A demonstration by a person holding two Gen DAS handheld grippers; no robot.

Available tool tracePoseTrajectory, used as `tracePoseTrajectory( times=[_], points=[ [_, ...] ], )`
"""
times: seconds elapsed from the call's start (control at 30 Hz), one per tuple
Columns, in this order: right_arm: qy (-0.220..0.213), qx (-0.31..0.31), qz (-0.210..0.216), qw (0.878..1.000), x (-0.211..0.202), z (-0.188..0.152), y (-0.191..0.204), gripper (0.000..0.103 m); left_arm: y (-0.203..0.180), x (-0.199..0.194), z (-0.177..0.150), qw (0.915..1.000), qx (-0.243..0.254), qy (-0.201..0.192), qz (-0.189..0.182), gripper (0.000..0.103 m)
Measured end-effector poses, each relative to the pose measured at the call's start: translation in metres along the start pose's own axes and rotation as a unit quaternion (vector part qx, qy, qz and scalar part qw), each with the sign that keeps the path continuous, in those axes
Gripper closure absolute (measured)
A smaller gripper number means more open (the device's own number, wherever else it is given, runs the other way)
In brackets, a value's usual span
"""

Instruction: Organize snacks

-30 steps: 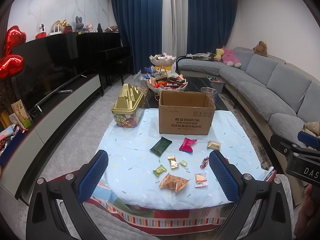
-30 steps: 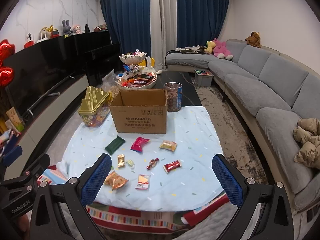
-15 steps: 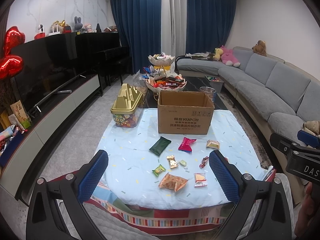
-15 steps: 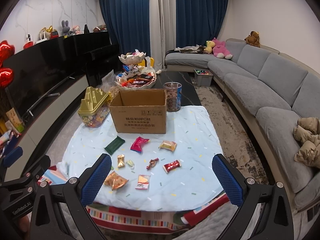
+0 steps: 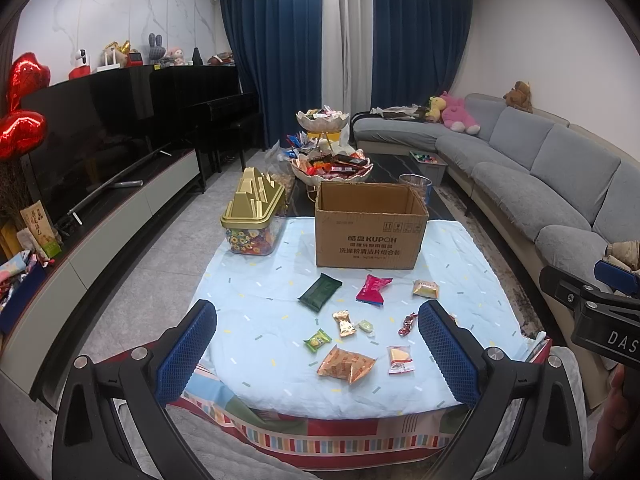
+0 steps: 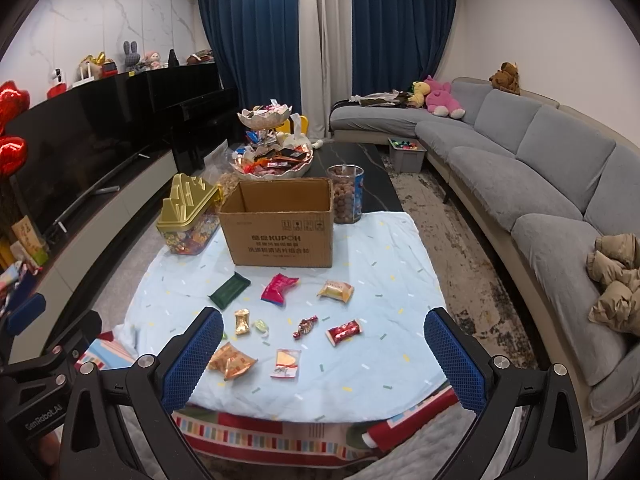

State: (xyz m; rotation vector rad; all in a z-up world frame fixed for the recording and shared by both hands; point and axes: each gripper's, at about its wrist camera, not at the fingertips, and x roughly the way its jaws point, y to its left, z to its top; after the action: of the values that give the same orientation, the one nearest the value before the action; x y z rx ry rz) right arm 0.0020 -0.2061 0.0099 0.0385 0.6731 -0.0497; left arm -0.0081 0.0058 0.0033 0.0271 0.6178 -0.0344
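Nothing looks sorted yet: the cardboard box (image 5: pixel 370 224) stands open near the far edge of the tabletop (image 5: pixel 256 304), and as far as its visible inside shows, it is bare. All the loose snacks lie scattered on the pale blue cloth between the box and the near edge. Both the left tool (image 5: pixel 318 354) and the right tool (image 6: pixel 322 358) hang wide apart and empty, short of the near edge.

The dark green packet (image 6: pixel 231 290) is flat and matte; the pink pouch (image 6: pixel 279 288) and orange foil bag (image 6: pixel 231 362) are crinkly and glossy. The red wrapper (image 6: pixel 344 332) and twisted candy (image 6: pixel 305 327) are small and shiny. A gold-lidded clear tub (image 5: pixel 254 220) of sweets sits at the far left corner.
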Motion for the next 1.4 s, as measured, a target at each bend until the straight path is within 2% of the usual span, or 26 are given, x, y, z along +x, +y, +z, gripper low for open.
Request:
tracePoseTrajectory(
  times=[0.97,1.4],
  points=[
    [-0.002,0.001,0.0,1.0,-0.001,-0.001,0.0,0.001,0.0,0.0,-0.001,1.0,0.001,-0.001,0.0,0.0],
    [0.012,-0.004,-0.002,1.0,0.007,0.013,-0.006,0.001,-0.015,0.017,0.004,0.9994,0.032,0.017,-0.004,0.0]
  ],
)
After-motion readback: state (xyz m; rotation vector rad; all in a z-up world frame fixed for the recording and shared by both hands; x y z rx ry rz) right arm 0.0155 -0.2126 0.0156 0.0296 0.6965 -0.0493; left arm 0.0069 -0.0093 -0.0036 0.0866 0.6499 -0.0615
